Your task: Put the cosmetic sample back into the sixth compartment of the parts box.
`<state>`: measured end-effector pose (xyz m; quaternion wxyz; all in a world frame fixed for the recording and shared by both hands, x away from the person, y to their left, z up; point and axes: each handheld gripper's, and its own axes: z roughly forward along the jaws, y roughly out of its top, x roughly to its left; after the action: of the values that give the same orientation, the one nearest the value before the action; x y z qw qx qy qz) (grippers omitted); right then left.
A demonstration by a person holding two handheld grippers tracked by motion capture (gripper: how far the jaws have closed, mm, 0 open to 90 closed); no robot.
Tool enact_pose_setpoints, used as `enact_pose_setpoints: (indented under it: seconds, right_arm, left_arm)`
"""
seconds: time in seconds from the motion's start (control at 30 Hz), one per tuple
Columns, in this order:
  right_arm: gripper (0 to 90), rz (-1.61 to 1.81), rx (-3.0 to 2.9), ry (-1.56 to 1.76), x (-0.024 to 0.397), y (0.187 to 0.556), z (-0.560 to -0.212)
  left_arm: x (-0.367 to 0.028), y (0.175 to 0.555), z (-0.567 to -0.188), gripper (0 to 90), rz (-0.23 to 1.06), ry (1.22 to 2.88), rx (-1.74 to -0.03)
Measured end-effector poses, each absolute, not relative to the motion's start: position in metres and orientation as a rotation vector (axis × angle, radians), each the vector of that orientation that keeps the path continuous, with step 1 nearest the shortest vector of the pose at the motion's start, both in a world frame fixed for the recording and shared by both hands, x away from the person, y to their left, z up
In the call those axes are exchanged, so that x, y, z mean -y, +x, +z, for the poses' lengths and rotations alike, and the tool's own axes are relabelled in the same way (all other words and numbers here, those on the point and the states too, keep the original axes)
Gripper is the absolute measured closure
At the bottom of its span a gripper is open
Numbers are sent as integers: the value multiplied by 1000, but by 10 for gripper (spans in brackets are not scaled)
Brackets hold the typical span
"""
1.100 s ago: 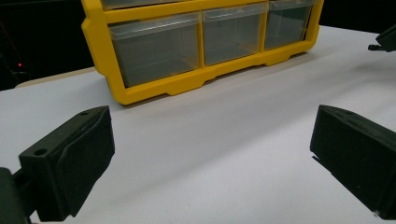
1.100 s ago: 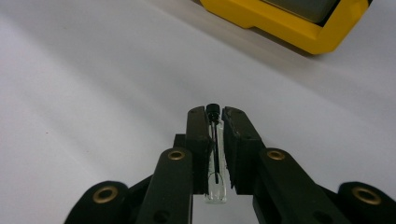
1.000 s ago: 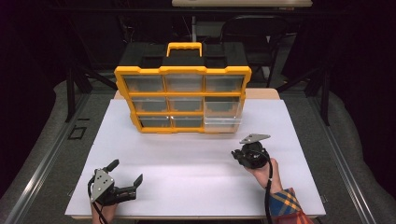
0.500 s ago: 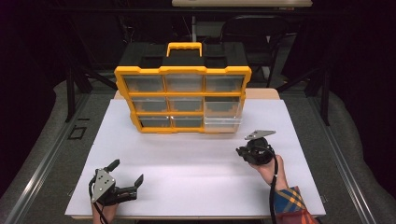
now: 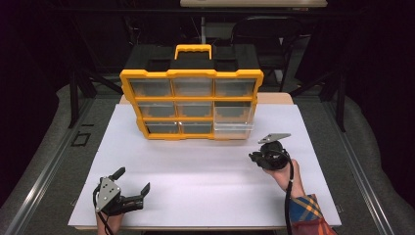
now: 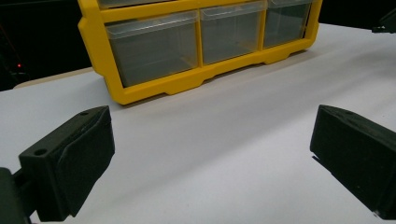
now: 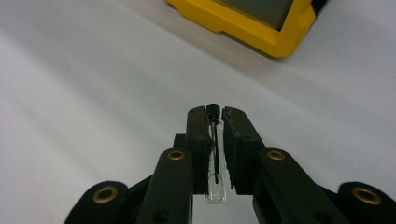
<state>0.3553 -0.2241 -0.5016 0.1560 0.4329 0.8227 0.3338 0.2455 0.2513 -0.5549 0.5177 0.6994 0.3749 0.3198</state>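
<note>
A yellow and black organiser box with clear drawers stands upright at the back of the white table; its lower right drawer is pulled out a little. My right gripper hovers in front of the box's right end, shut on a small clear glass vial with a black cap, held lengthwise between the jaws. My left gripper rests near the front left edge of the table, jaws wide open with nothing between them; its pads frame the box's lower drawers.
A black chair and dark frame legs stand behind the table. Grey floor and a metal rail run along the left side. White tabletop stretches between both grippers and the box.
My right gripper with the vial has drifted slightly right and a little forward over the table. The left gripper has stayed where it was.
</note>
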Motion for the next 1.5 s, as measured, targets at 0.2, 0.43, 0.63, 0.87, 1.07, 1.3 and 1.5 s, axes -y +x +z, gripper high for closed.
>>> enact_pose_setpoints:
  seconds: [0.2, 0.43, 0.63, 0.87, 1.07, 1.3, 1.5]
  right_arm:
    - [807, 941, -2346, 1238, 227, 357, -499]
    - [807, 946, -2331, 1246, 231, 359, -493]
    - [808, 942, -2331, 1245, 231, 363, -488]
    - [808, 938, -2336, 1248, 235, 366, -481]
    - [808, 996, -2324, 1273, 240, 369, -475]
    - [808, 984, -2328, 1257, 239, 373, -468]
    - [808, 969, -2322, 1253, 240, 375, -462]
  left_arm:
    - [-250, 245, -554, 0, 771, 1680, -891]
    - [-250, 245, -555, 0, 771, 1682, -894]
    - [-250, 244, -554, 0, 773, 1678, -889]
    - [-250, 245, -554, 0, 769, 1683, -890]
    - [-249, 244, -554, 0, 771, 1684, -884]
    - [-249, 244, -554, 0, 772, 1683, -886]
    - [-249, 245, -554, 0, 767, 1693, -884]
